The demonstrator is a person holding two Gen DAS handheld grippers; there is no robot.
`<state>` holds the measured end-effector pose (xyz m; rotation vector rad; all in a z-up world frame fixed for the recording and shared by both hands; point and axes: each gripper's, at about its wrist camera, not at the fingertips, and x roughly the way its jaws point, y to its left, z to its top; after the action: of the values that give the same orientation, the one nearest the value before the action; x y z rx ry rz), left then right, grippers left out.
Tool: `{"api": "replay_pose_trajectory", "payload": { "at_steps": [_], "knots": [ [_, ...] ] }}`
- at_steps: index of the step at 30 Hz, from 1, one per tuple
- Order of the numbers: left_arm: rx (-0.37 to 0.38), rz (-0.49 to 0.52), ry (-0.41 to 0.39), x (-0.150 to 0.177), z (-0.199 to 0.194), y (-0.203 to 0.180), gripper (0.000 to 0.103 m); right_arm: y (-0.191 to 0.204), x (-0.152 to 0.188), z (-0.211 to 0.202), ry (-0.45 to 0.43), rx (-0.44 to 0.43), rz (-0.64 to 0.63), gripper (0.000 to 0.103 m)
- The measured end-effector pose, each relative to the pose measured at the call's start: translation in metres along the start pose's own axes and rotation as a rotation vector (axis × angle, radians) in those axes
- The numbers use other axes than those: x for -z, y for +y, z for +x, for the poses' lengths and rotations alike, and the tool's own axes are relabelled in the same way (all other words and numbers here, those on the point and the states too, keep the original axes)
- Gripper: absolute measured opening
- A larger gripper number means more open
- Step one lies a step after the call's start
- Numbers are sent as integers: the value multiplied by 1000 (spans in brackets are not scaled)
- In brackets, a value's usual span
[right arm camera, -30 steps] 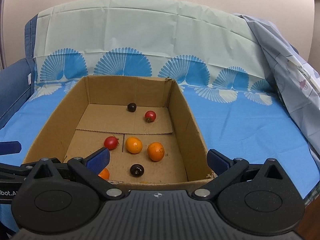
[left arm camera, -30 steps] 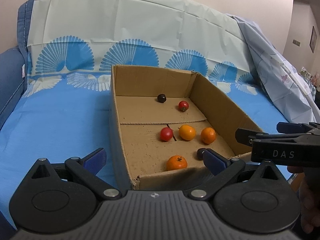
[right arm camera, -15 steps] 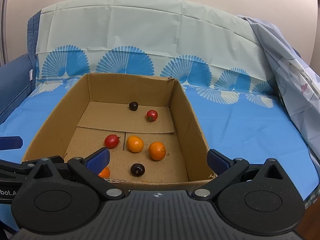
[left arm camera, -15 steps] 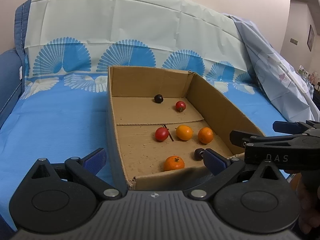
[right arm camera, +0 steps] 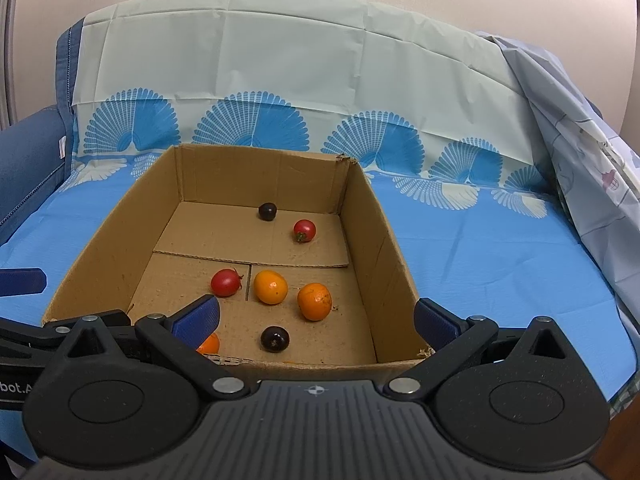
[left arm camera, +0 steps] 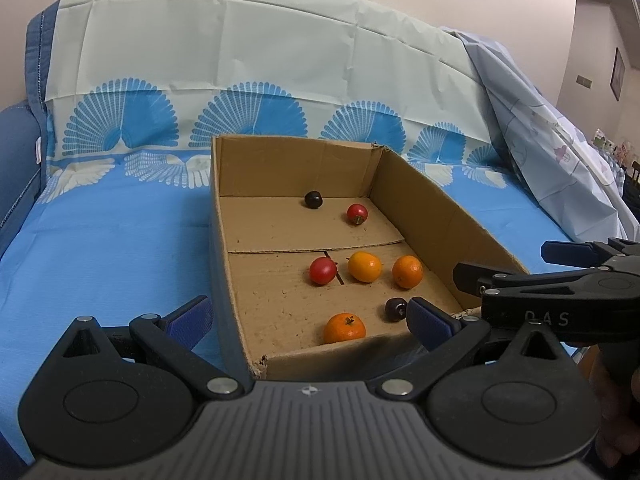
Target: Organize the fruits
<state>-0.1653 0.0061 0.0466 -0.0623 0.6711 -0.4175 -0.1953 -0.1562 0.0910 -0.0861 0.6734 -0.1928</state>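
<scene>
Resting round fruits (right arm camera: 314, 301) in corrugated box (right arm camera: 390, 256)

- A home room: a blue sofa (left arm camera: 16, 168) draped in a fan-patterned sheet (left arm camera: 248, 80).
- A framed picture (left arm camera: 617, 74) hangs on the wall (left arm camera: 592, 40).

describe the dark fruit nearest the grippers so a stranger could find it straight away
Start at the open cardboard box on the blue cloth and look at its near section. There, just behind the front wall, sits a small dark purple fruit. The fruits around it are orange or red; the only other dark one lies by the far wall.
</scene>
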Motion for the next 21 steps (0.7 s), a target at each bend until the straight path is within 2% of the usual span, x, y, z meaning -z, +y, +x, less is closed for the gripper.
{"api": "replay_pose_trajectory", "payload": {
  "at_steps": [21],
  "knots": [
    [1, 11, -8, 0, -1, -4, 103, 0, 0, 0, 1, 1, -1, 102]
  ]
}}
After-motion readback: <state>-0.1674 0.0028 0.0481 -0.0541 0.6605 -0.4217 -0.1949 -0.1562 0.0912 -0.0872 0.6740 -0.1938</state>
